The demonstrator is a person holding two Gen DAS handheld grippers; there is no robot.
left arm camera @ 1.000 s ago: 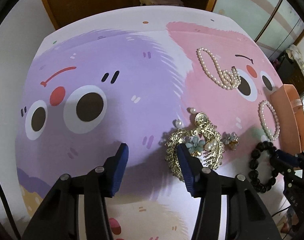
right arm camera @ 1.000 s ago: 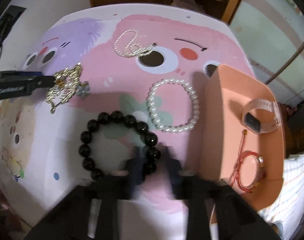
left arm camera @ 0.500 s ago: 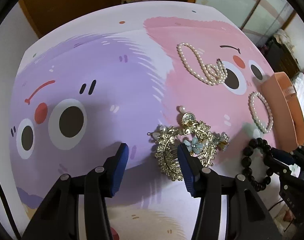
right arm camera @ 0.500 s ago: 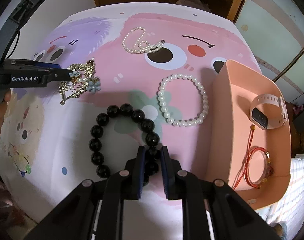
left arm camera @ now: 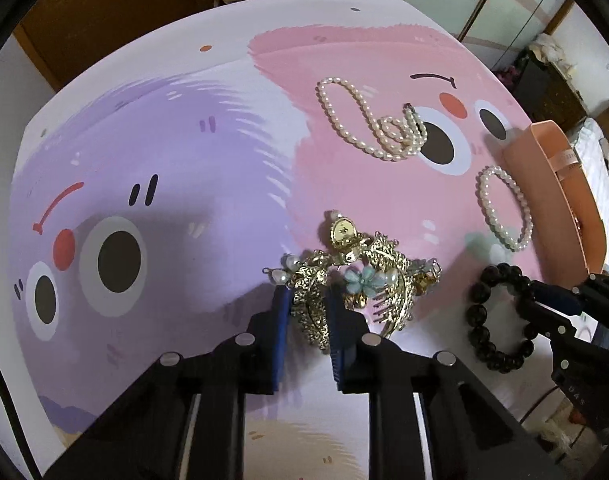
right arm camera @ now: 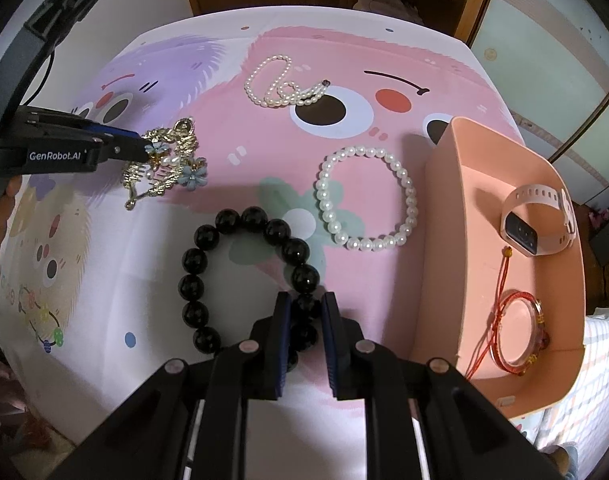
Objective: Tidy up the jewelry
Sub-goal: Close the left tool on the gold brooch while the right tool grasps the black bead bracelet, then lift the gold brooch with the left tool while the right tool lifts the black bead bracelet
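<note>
cartoon-printed table cover (right arm camera: 232, 152) underneath. nearest, right gripper (right arm camera: 306, 312) clenched on black bead bracelet (right arm camera: 208, 236); left gripper (left arm camera: 307, 308) clamped on gold hair comb (left arm camera: 368, 272). beyond, pearl bracelet (right arm camera: 366, 196) beside pink tray (right arm camera: 444, 240) holding watch (right arm camera: 538, 216) and red string bracelet (right arm camera: 516, 332). farthest, pearl necklace (right arm camera: 282, 86).

Table (right arm camera: 456, 80) covered with cartoon-print mat. Lying on it: gold comb (left arm camera: 356, 280) between the left fingers; black bracelet (right arm camera: 248, 272) between the right fingers; pearl bracelet (right arm camera: 366, 196) beyond them; pearl necklace (right arm camera: 282, 86) farther off; pink tray (right arm camera: 440, 248) to their right.
</note>
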